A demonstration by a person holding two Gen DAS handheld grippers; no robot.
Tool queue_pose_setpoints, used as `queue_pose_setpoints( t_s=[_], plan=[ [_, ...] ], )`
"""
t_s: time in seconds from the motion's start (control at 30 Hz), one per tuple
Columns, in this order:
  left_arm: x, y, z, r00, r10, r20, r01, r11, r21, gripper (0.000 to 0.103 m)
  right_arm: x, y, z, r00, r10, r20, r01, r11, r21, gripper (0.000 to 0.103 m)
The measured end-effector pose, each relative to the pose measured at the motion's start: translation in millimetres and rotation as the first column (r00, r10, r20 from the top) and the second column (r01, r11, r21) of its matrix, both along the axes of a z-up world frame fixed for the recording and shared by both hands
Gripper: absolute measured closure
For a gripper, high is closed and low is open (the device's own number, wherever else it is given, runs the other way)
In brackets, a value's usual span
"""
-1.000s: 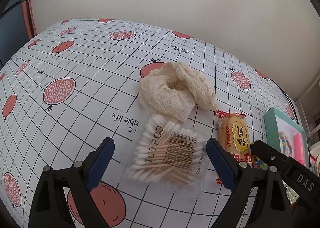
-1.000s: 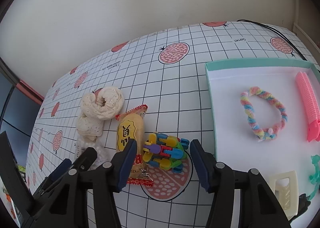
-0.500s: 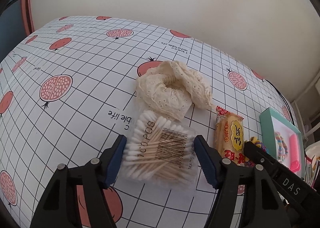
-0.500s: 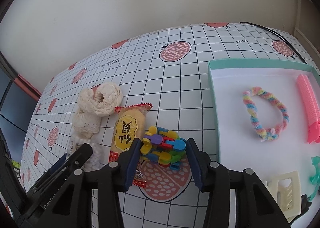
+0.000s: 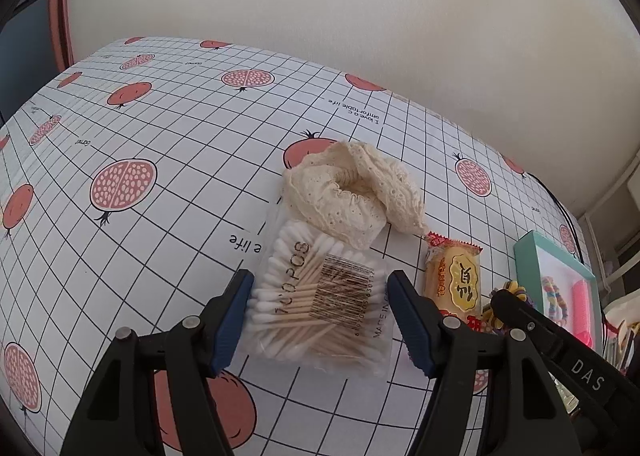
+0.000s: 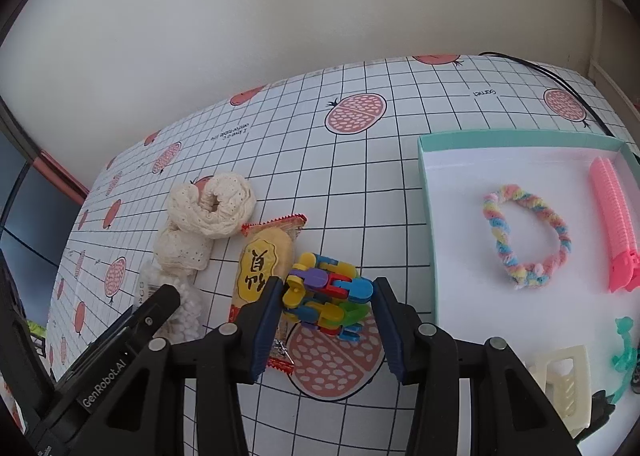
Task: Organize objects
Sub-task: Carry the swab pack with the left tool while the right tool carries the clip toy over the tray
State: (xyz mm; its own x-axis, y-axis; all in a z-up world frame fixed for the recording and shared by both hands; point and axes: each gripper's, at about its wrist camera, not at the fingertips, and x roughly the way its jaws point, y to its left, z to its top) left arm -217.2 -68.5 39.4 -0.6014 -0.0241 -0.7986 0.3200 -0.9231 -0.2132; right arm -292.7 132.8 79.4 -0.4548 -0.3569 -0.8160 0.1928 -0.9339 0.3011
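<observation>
A clear bag of cotton swabs (image 5: 320, 296) lies on the pomegranate-print tablecloth. My left gripper (image 5: 320, 312) straddles it, and both blue pads touch the bag's sides. A block of colourful plastic links (image 6: 328, 296) sits between the pads of my right gripper (image 6: 328, 304), which press on its left and right ends. A cream lace scrunchie (image 5: 352, 192) rests just behind the swab bag. A yellow snack packet (image 6: 264, 256) lies between the swabs and the links. The teal tray (image 6: 424, 184) stands right of the links.
Inside the tray lie a pastel braided hair tie (image 6: 524, 240), a pink comb clip (image 6: 612, 224), a cream claw clip (image 6: 560, 384) and a teal piece (image 6: 624, 352). A black cable (image 6: 560, 76) runs along the far right. A pale wall borders the table's far edge.
Both grippers have narrowed from wide open until their pads meet the swab bag and the link block. Both cameras have come slightly closer to their objects.
</observation>
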Motion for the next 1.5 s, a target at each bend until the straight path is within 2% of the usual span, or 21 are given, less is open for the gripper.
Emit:
queue_pose_setpoints(
  t_s=[0.3,0.6,0.9,1.2,1.5],
  plan=[
    [2,-4,27,0.998,0.021,-0.061,-0.02,1.0,0.009,0.033,1,8,29,0.999,-0.009,-0.047,0.006,0.998,-0.056,0.055],
    [2,14,43,0.995,0.009,-0.1,-0.005,0.999,0.038,0.033,1,29,32,0.997,-0.034,-0.063,0.03,0.998,-0.057,0.055],
    [-5,75,56,0.986,-0.098,-0.134,0.105,0.993,0.047,0.033,-4,96,39,0.987,-0.144,-0.07,0.139,0.988,-0.074,0.055],
    [-13,139,62,0.966,-0.213,-0.143,0.221,0.975,0.038,0.033,-5,169,39,0.964,-0.262,-0.054,0.256,0.962,-0.099,0.055],
    [-23,184,66,0.94,-0.313,-0.139,0.312,0.95,-0.029,0.033,-3,205,42,0.953,-0.298,-0.062,0.292,0.952,-0.092,0.055]
  ],
)
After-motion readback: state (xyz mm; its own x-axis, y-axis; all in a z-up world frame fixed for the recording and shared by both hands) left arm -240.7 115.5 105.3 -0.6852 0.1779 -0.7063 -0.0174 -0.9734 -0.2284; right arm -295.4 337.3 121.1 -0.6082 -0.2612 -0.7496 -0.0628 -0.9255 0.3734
